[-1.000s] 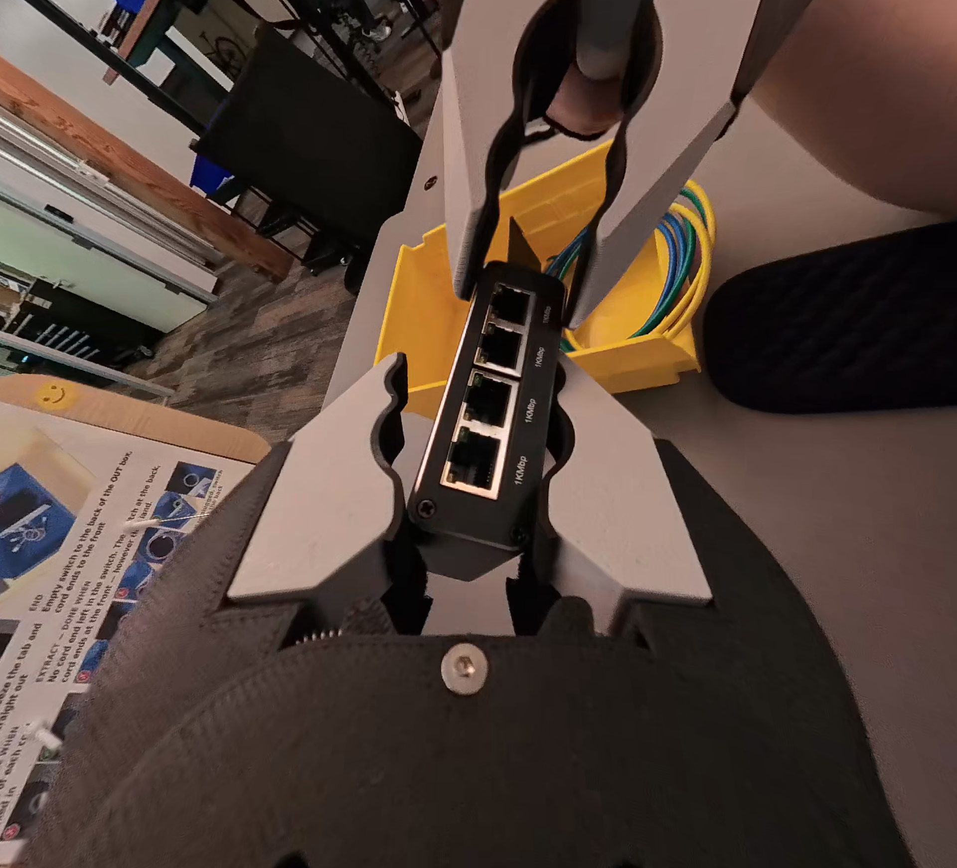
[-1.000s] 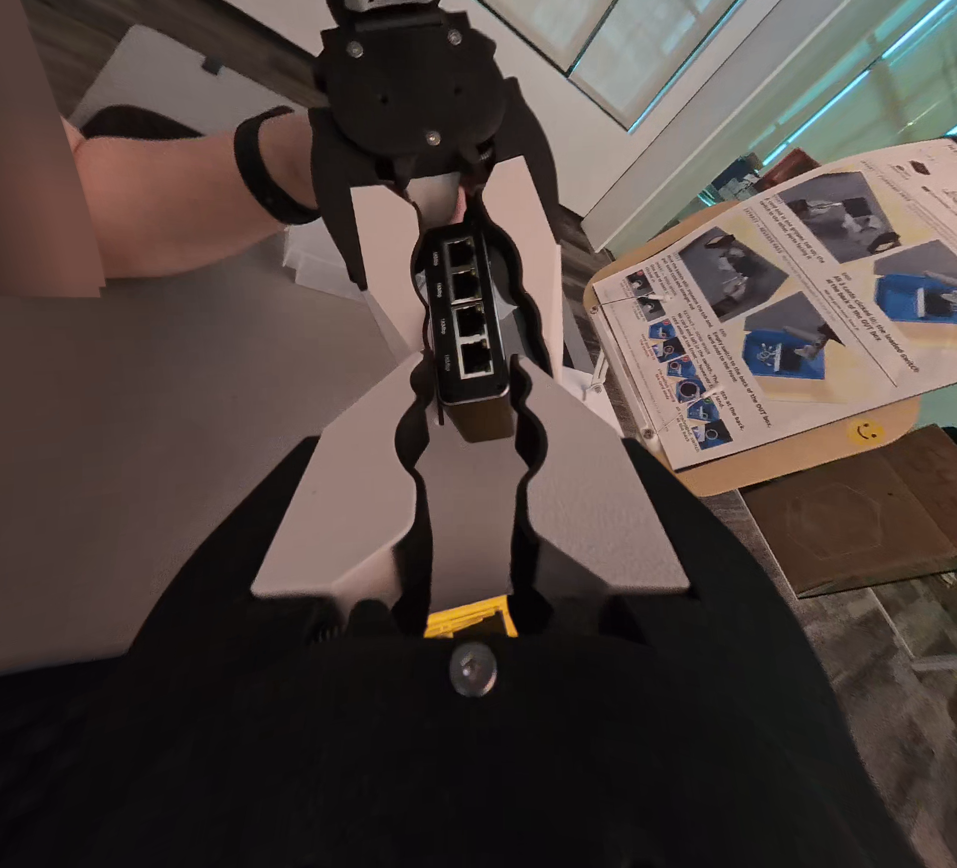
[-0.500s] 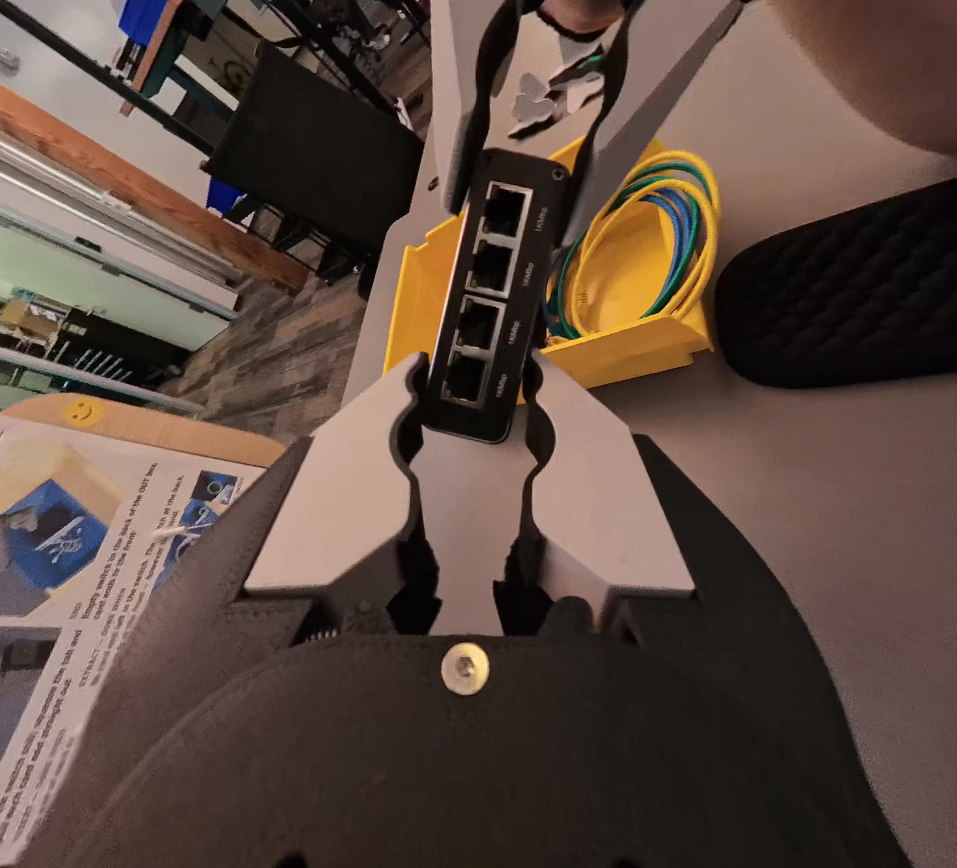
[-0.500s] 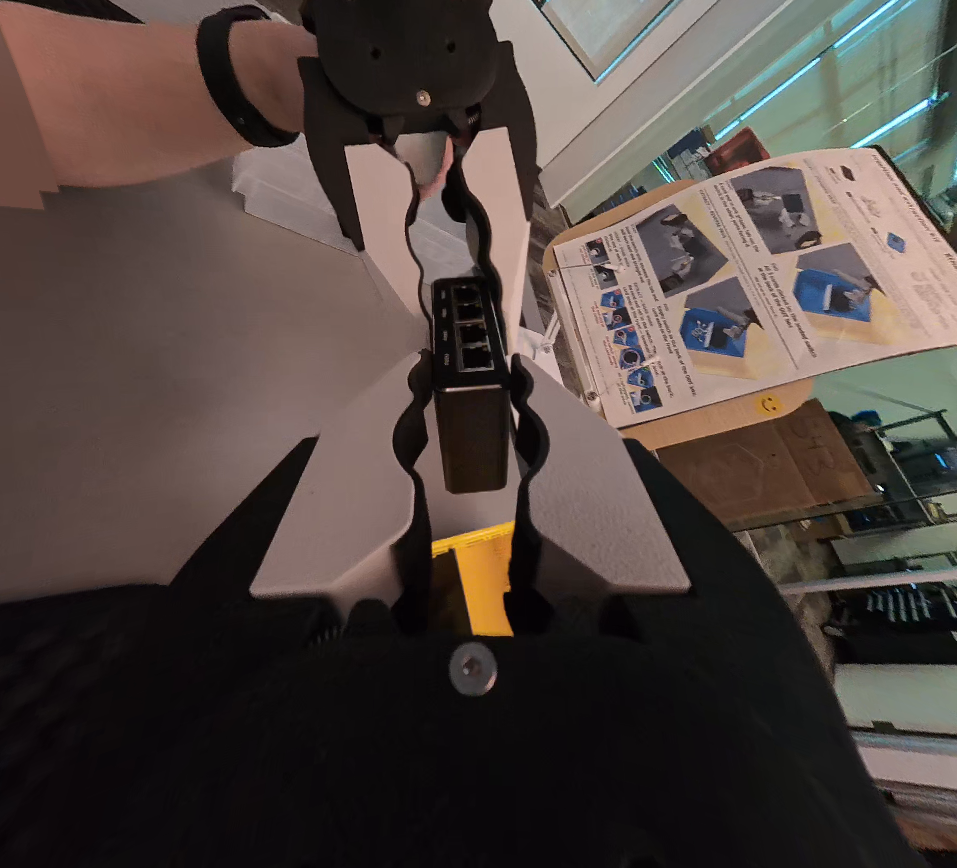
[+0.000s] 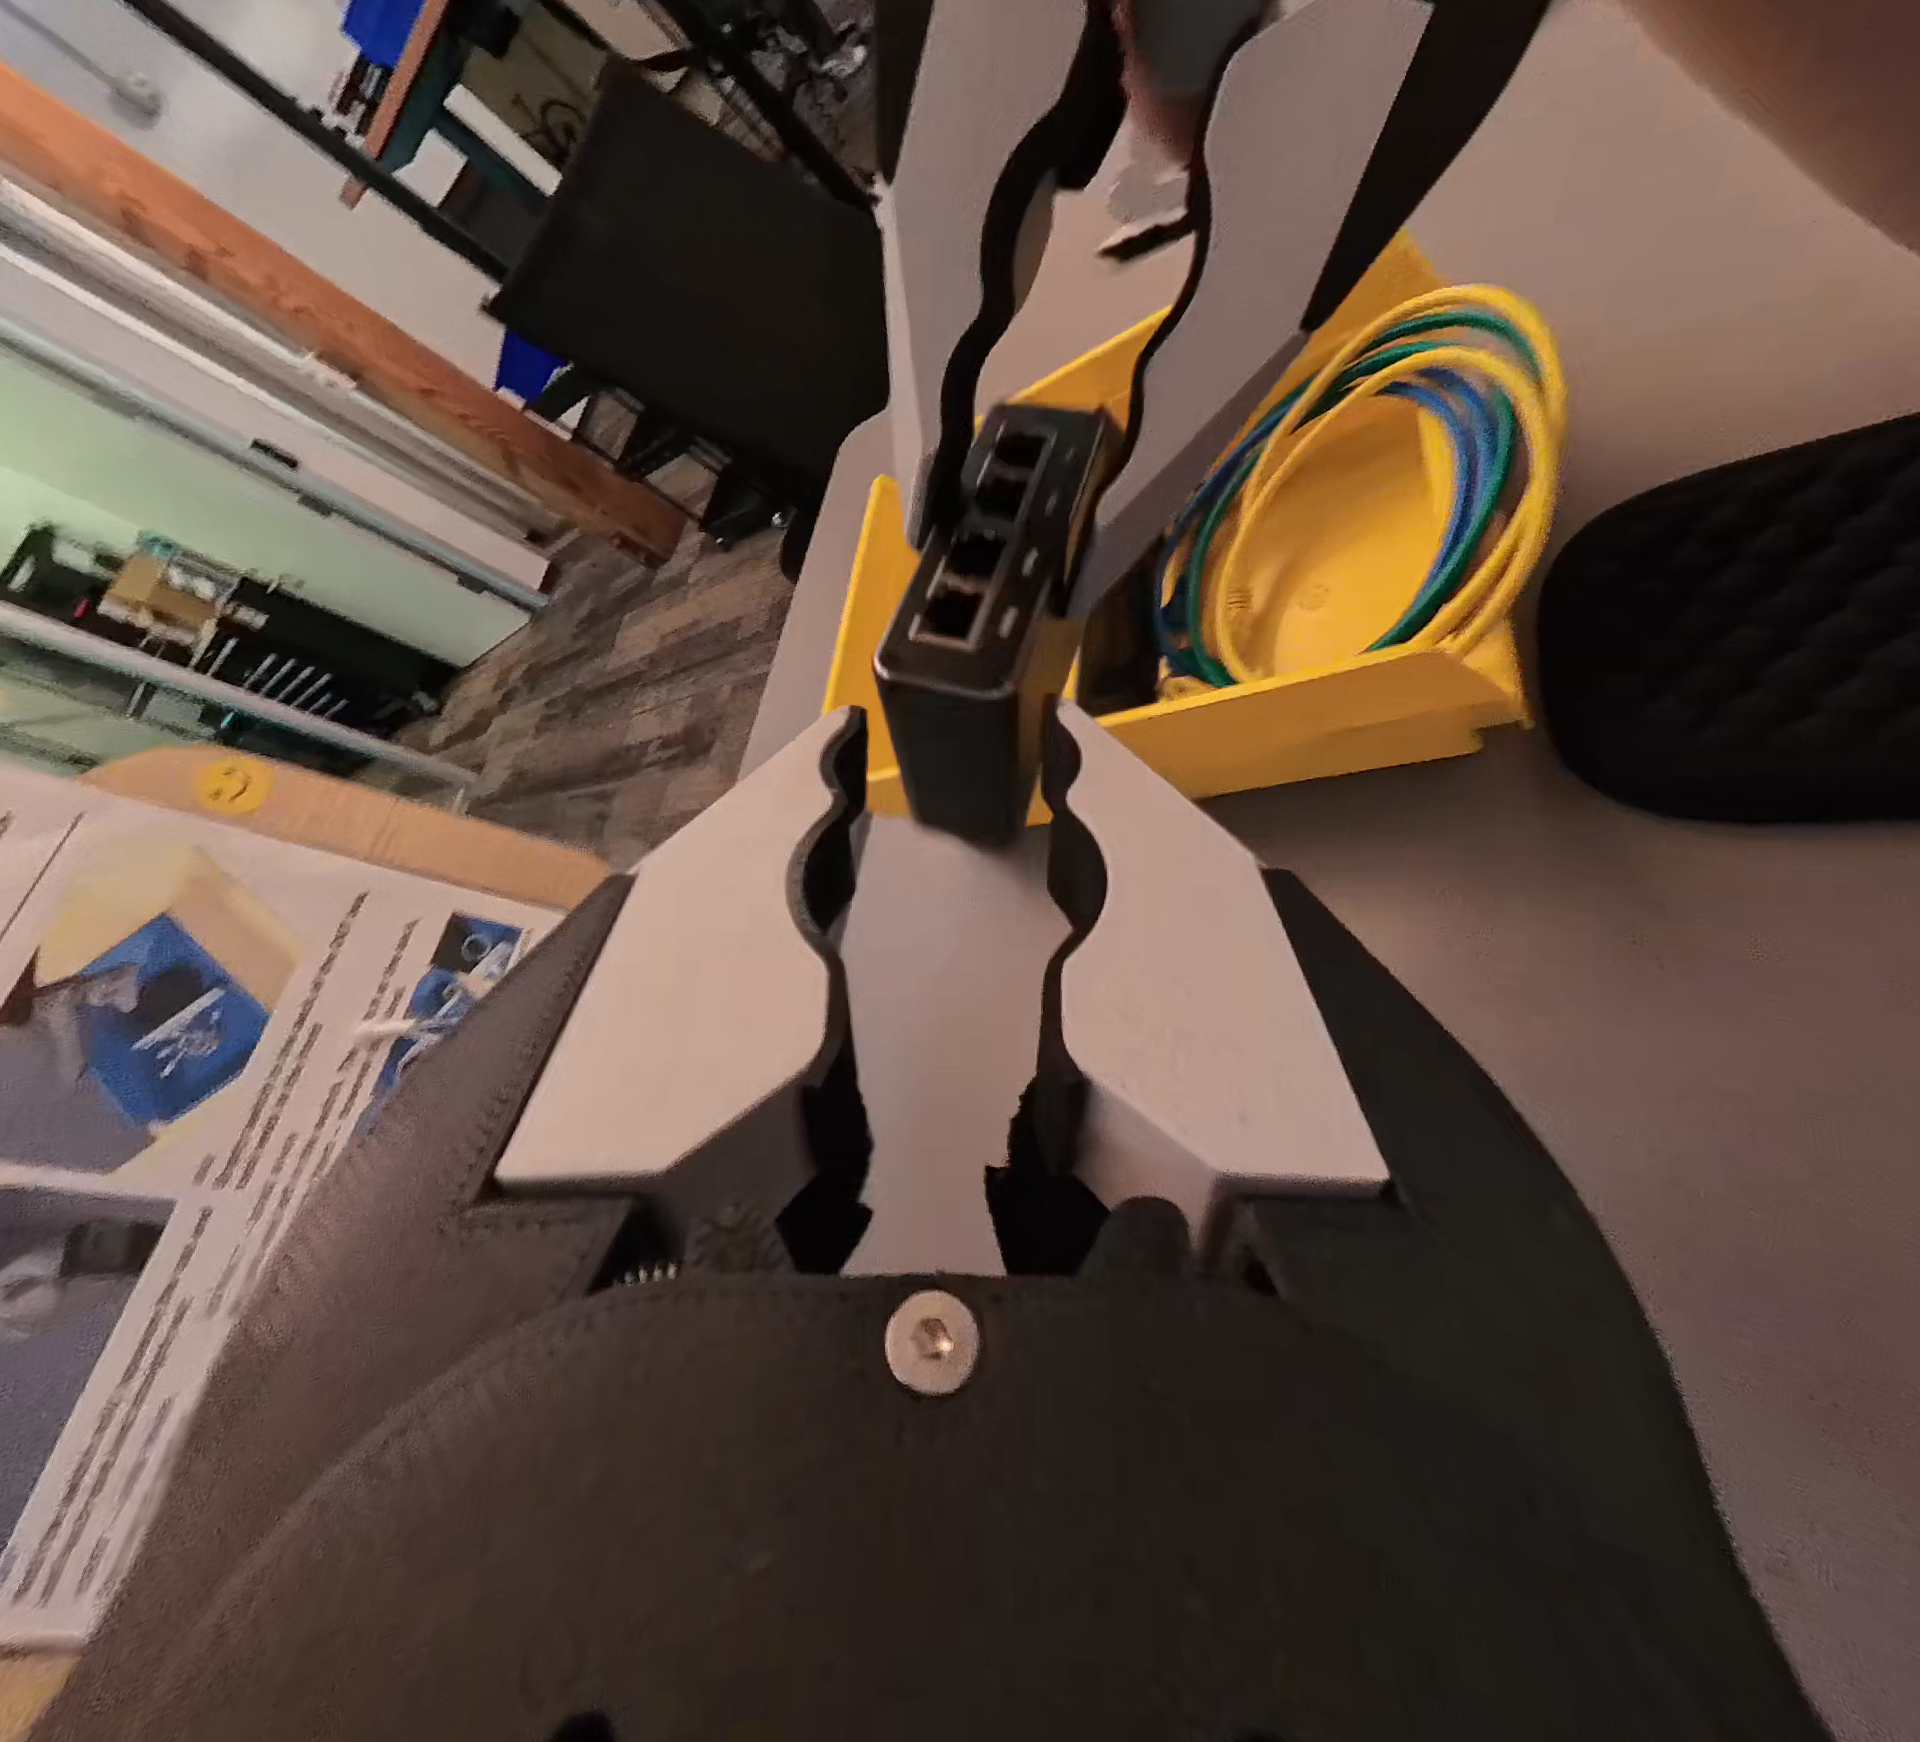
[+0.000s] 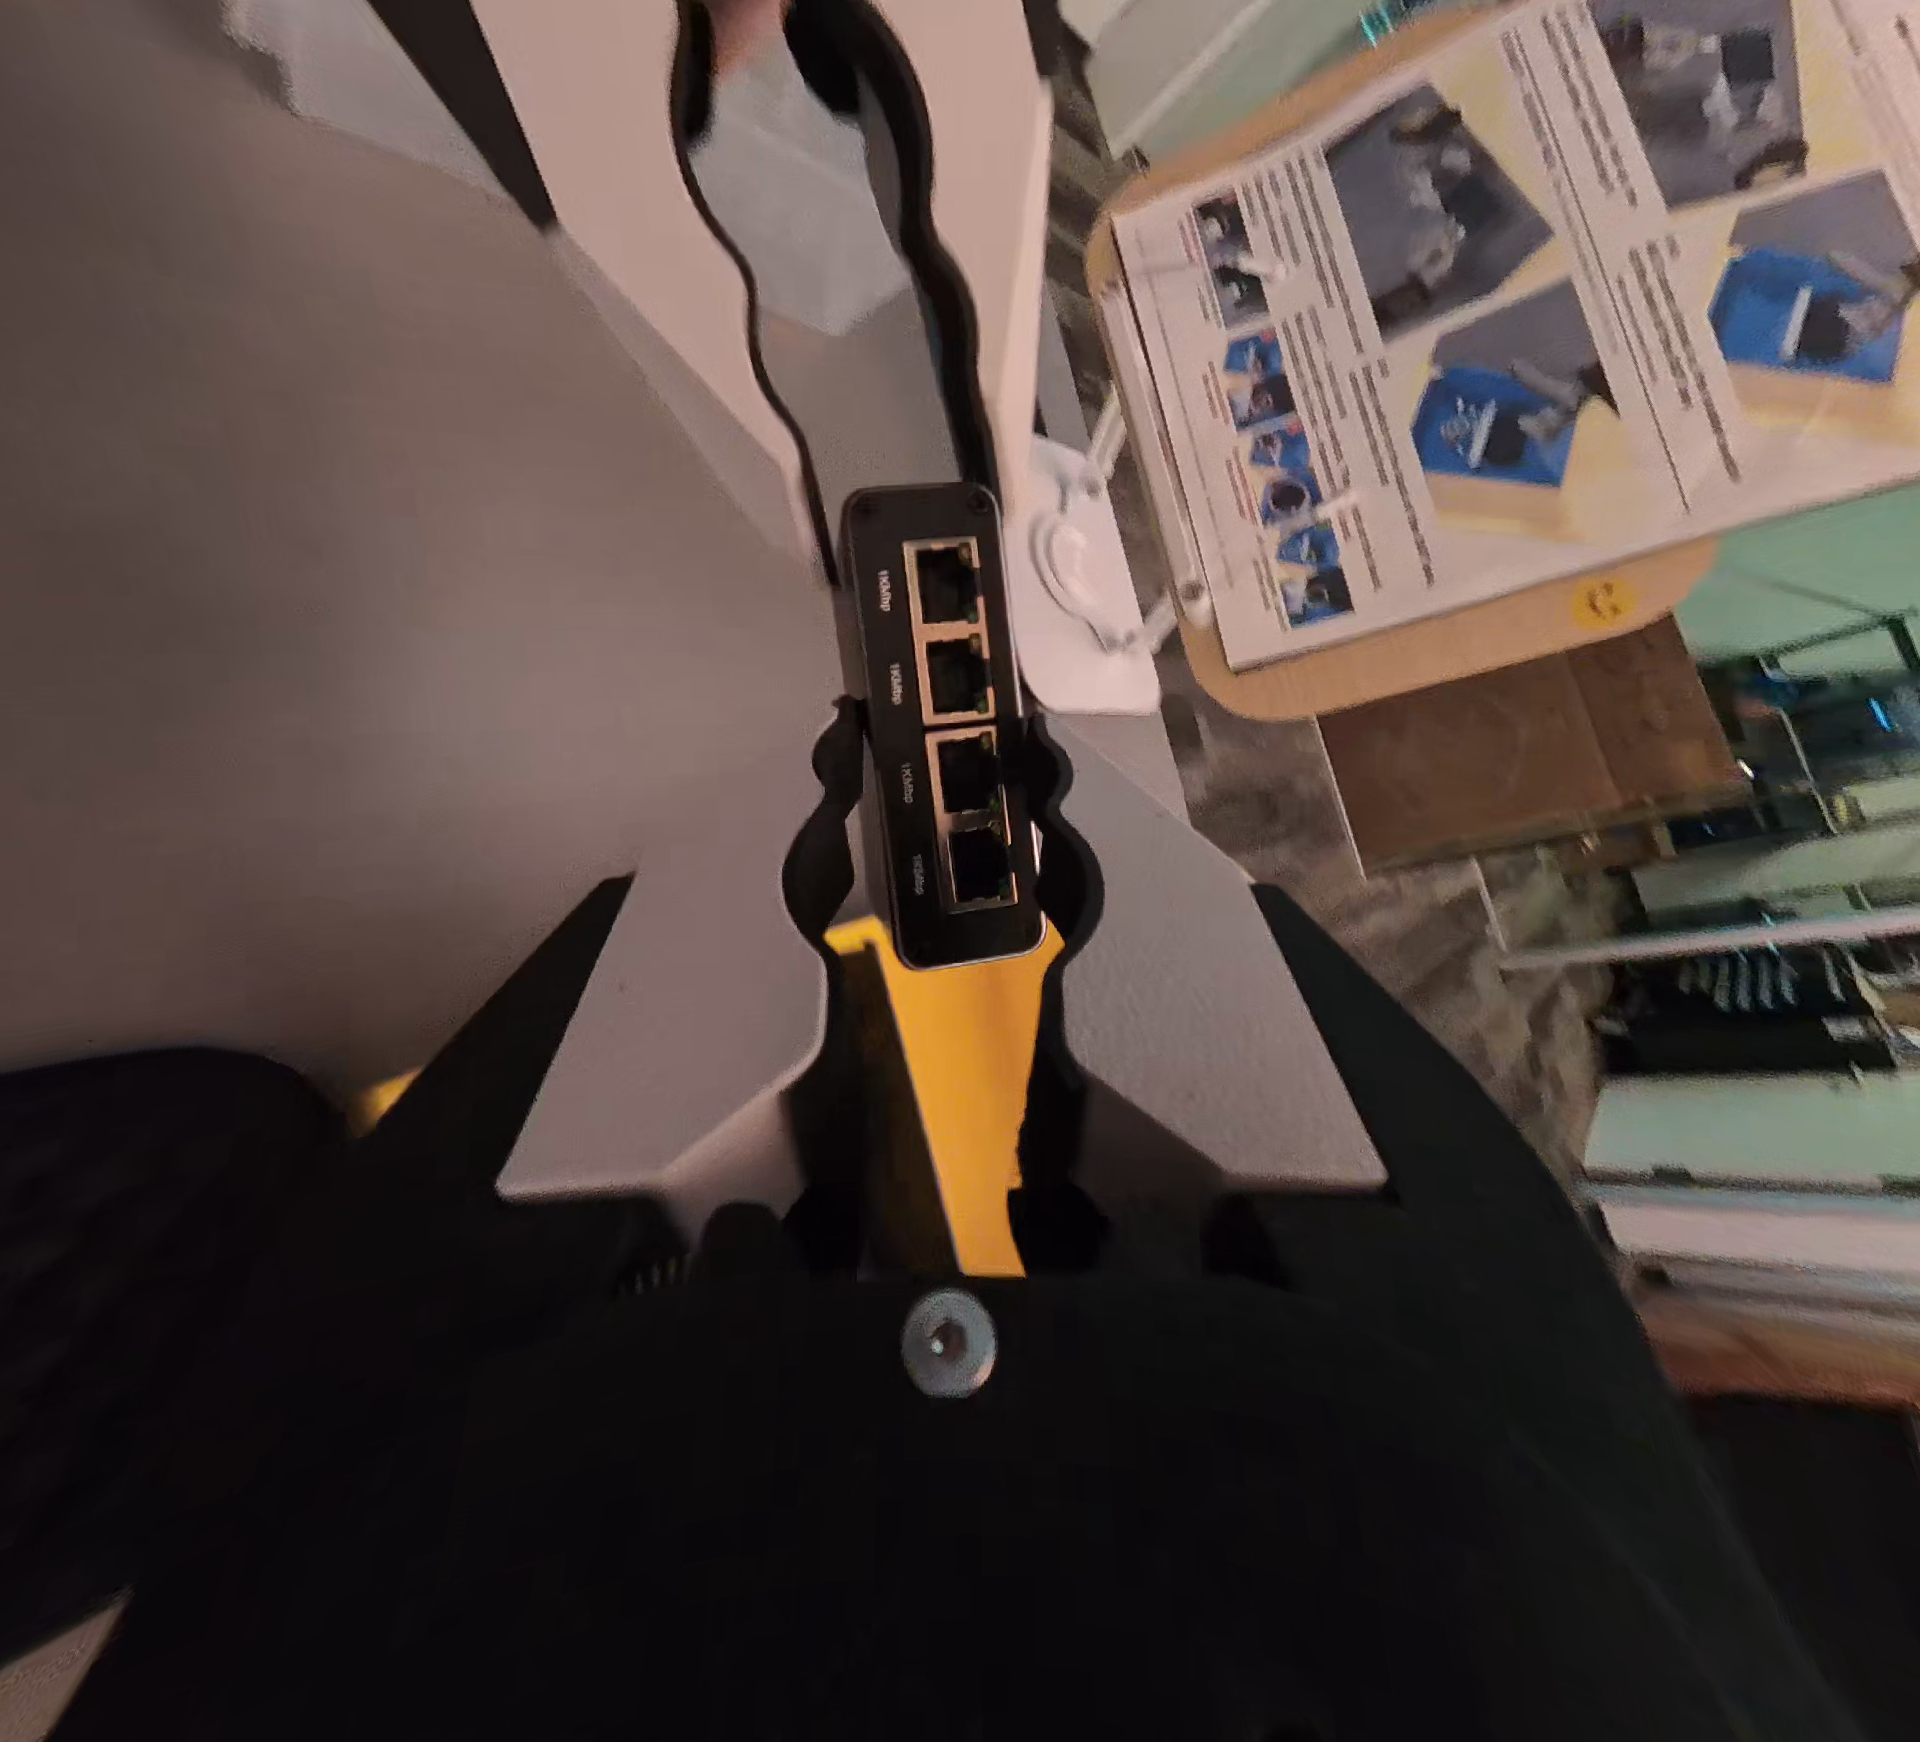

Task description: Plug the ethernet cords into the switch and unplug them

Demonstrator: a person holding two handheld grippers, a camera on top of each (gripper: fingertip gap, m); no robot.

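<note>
Switch held over the yellow bin

The right gripper [image 6: 940, 793] grasps the black switch [image 6: 940, 726]; the left gripper [image 5: 951, 757] stands released just beside it. Coiled cords [image 5: 1382, 497] lie in the bin [image 5: 1330, 726].

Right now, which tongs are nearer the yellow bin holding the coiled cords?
Right. The right tongs, gripping the switch, hang over the yellow bin beside the coiled cords; the left tongs stop short of its front wall, over the table.
</note>
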